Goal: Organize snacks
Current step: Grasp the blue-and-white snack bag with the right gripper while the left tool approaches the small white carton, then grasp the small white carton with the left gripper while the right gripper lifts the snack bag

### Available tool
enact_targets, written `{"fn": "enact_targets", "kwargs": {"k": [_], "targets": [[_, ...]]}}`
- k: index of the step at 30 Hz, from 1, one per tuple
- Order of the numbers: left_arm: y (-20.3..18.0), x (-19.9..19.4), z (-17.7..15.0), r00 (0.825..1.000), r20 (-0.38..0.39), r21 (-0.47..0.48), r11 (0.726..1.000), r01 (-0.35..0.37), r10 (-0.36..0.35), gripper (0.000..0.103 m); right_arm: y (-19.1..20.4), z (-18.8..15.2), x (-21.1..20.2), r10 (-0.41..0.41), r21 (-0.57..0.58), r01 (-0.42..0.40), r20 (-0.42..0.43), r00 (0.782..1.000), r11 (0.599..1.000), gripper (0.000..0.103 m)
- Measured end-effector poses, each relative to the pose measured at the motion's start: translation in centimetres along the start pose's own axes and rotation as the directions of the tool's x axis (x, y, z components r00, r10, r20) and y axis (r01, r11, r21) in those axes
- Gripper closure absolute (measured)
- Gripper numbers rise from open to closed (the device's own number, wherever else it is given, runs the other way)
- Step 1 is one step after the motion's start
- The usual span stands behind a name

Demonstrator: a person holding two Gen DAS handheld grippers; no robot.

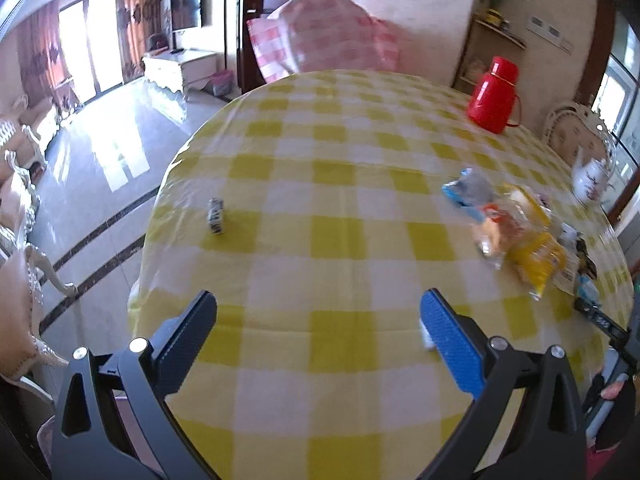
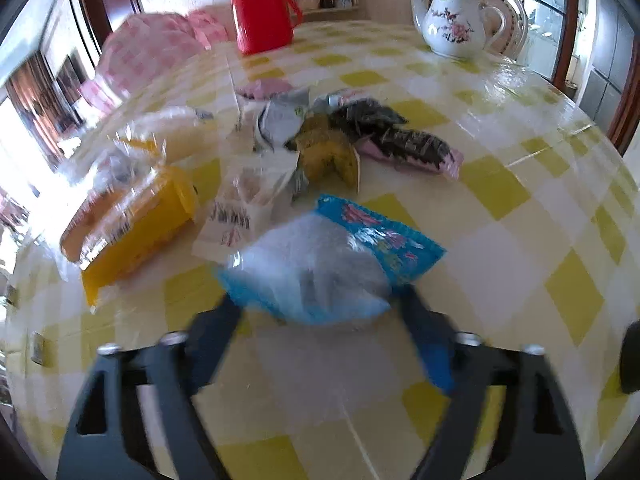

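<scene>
On a round table with a yellow-checked cloth [image 1: 340, 240], in a bright living room: a red flask [image 2: 260, 12] and a white teapot [image 2: 456, 20] near the far edge, snacks in a loose pile [image 1: 520, 232] toward the right side.

Left gripper [image 1: 320, 304]: wide apart, nothing between the fingers, above bare cloth, well apart from the pile. Alone near the left edge, a small box [image 1: 216, 216].

Right gripper [image 2: 316, 308]: clamped on the near end of a blue bag [image 2: 320, 264], one finger at each side of it. Just beside the bag, a yellow pack [image 2: 140, 220] and a white wrapper [image 2: 236, 224]; farther back, a dark pack [image 2: 400, 136].

Probably the start of carrying the blue bag out of the pile.

Possible trouble from here:
- Soft, puffy bag, held only at one end: likely to slip out or hang down and drag over the cloth.
- Too hard a squeeze: risk of crushing the content or bursting the seal.
- Far end close to the white wrapper: may pull it along when lifting.
- Glossy cloth cover: easy sliding of neighbours toward the table edge if pushed.
</scene>
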State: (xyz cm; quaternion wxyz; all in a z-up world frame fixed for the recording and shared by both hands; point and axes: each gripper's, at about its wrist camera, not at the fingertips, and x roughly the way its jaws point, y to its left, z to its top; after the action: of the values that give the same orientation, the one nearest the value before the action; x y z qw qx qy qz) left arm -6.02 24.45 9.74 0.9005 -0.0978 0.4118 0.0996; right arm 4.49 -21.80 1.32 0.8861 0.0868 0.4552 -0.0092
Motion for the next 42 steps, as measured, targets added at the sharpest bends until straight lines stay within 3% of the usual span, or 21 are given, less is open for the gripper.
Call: {"fn": "enact_targets", "kwargs": {"k": [2, 4, 5, 7, 8, 9, 10, 12, 17, 20, 22, 24, 26, 33, 36, 40, 41, 42], "targets": [[0.6, 0.7, 0.0, 1.000, -0.008, -0.016, 1.000, 0.005, -0.005, 0.001, -0.5, 0.0, -0.1, 0.003, -0.023, -0.003, -0.002, 1.000, 1.000, 0.083], [1.0, 1.4, 0.1, 1.000, -0.016, -0.028, 0.999, 0.023, -0.023, 0.001, -1.1, -0.2, -0.5, 0.047, -0.067, -0.048, -0.013, 0.999, 0.997, 0.083], [1.0, 1.6, 0.2, 0.999, -0.019, -0.028, 0.999, 0.025, -0.026, 0.001, -1.2, -0.4, -1.0, 0.063, -0.106, -0.065, -0.016, 0.998, 0.992, 0.077], [0.8, 2.3, 0.3, 1.000, -0.025, -0.019, 1.000, 0.017, -0.017, 0.001, -1.8, -0.6, -2.3, 0.088, -0.131, -0.087, 0.006, 0.996, 0.988, 0.047], [0.5, 2.8, 0.4, 0.999, -0.031, -0.014, 1.000, 0.013, -0.013, 0.001, -2.3, -0.5, -3.1, 0.102, -0.128, -0.097, 0.038, 0.994, 0.987, 0.013], [0.4, 3.3, 0.4, 0.999, -0.040, -0.006, 1.000, 0.009, -0.009, 0.001, -2.9, -0.3, -4.1, 0.110, -0.134, -0.096, 0.095, 0.989, 0.986, 0.009], [0.3, 3.7, 0.4, 0.999, -0.046, -0.002, 1.000, 0.010, -0.010, 0.001, -3.1, 0.2, -4.7, 0.100, -0.157, -0.078, 0.138, 0.985, 0.984, 0.009], [-0.3, 4.5, 0.6, 0.998, -0.062, 0.013, 1.000, 0.012, -0.011, 0.001, -2.9, 1.2, -4.5, 0.090, -0.208, -0.058, 0.144, 0.985, 0.976, 0.009], [-1.2, 5.7, 0.9, 0.995, -0.087, 0.017, 0.999, 0.048, -0.046, 0.001, -0.9, 3.8, -0.2, 0.104, -0.336, -0.084, 0.042, 0.994, 0.938, 0.009], [-0.7, 6.1, 1.2, 0.995, -0.093, 0.024, 0.999, 0.030, -0.027, 0.001, -0.4, 4.7, 2.5, 0.074, -0.365, -0.073, -0.010, 0.997, 0.928, 0.010], [0.2, 6.4, 1.5, 0.995, -0.099, 0.023, 1.000, 0.013, -0.011, 0.001, -0.3, 4.3, 3.1, 0.085, -0.373, -0.092, -0.036, 0.996, 0.923, 0.024], [1.4, 6.7, 2.0, 0.995, -0.099, 0.011, 1.000, -0.003, 0.005, 0.001, -0.5, 3.9, 2.8, 0.059, -0.363, -0.066, -0.029, 0.998, 0.929, 0.051], [2.7, 7.0, 2.5, 0.995, -0.103, -0.004, 1.000, -0.016, 0.016, 0.001, -0.8, 3.1, 2.0, 0.047, -0.348, -0.048, -0.013, 0.999, 0.936, 0.055], [6.4, 8.9, 4.7, 0.993, -0.121, -0.088, 0.996, -0.024, 0.013, 0.001, -1.2, 0.2, -2.0, 0.082, -0.282, -0.062, 0.061, 0.995, 0.957, 0.056], [7.0, 10.9, 6.2, 0.987, -0.139, -0.082, 0.992, -0.096, 0.084, 0.001, -1.0, -0.1, -2.8, 0.106, -0.260, -0.080, 0.087, 0.991, 0.962, 0.056], [9.1, 13.8, 7.1, 0.972, -0.197, -0.151, 0.976, -0.157, 0.126, 0.001, -1.2, -0.1, -3.1, 0.111, -0.244, -0.082, 0.105, 0.988, 0.966, 0.056], [9.4, 14.4, 7.1, 0.971, -0.203, -0.156, 0.975, -0.161, 0.128, 0.006, -1.3, -0.1, -3.1, 0.111, -0.236, -0.083, 0.106, 0.988, 0.968, 0.056], [9.4, 14.7, 7.0, 0.969, -0.209, -0.153, 0.975, -0.161, 0.128, 0.017, -1.6, 0.0, -3.0, 0.110, -0.224, -0.084, 0.107, 0.988, 0.971, 0.056]]}}
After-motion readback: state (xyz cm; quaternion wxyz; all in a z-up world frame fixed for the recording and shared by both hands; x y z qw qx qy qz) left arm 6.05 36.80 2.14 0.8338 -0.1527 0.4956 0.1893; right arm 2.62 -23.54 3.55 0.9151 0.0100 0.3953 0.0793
